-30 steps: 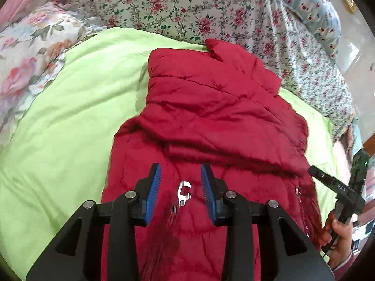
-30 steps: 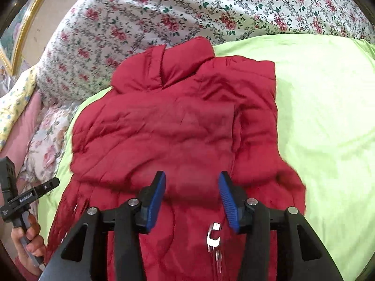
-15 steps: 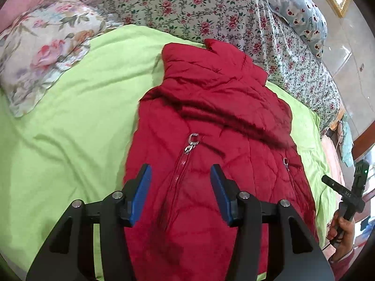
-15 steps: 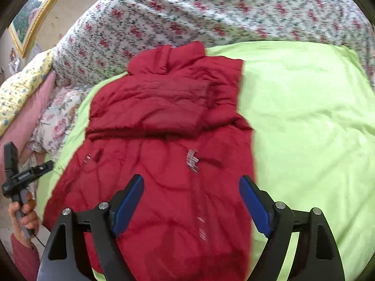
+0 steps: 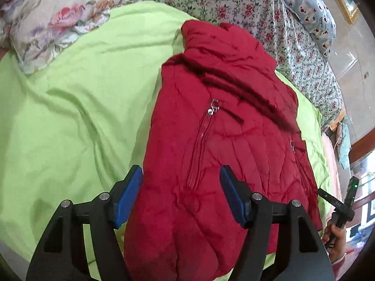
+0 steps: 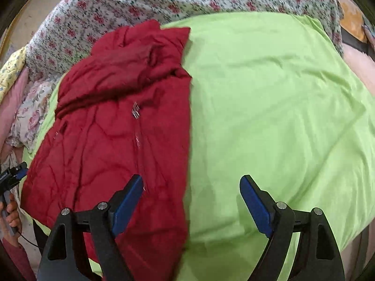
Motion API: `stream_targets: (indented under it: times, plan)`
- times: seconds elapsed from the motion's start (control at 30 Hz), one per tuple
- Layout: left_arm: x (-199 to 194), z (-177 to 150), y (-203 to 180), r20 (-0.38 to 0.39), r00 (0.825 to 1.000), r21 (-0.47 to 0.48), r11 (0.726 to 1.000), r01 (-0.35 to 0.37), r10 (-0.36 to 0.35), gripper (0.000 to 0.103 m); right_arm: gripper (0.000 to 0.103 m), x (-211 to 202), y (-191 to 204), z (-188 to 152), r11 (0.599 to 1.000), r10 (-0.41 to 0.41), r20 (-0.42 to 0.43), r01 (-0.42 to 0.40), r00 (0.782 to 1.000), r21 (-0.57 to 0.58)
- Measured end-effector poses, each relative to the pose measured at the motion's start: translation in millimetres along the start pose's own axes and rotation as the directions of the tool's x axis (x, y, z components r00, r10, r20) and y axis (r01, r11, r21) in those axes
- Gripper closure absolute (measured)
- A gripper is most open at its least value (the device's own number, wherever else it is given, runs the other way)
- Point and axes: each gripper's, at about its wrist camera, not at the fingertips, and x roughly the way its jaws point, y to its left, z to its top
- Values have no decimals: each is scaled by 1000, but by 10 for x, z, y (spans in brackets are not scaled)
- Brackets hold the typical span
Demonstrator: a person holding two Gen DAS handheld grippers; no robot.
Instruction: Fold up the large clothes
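A red quilted jacket lies flat on a lime green sheet, collar at the far end, sleeves folded across its chest, a silver zipper pull near the middle. My left gripper is open and empty above the jacket's lower hem area. In the right wrist view the jacket lies to the left. My right gripper is wide open and empty, straddling the jacket's right edge and the sheet.
A floral bedspread covers the far side of the bed. A floral pillow lies at the far left. A blue patterned pillow is at the far right. The bed's near edge runs just below both grippers.
Both grippers have pulled back toward the near edge of the bed and opened wider. The right gripper has also shifted right, off the jacket's middle to its right edge.
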Motion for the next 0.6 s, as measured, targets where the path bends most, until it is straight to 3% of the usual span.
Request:
stream_targets:
  times: [0.23,0.6]
  plan:
    - [13,-155,-14,-17,1000,33,999,7,-7,35,16,34,13,-239,998,52,-40,-51,998,27]
    - [-72,-463,200,-34,997,22,997,71,-70,35,16,-164,83,-397,992,125,-12,-124,992,35]
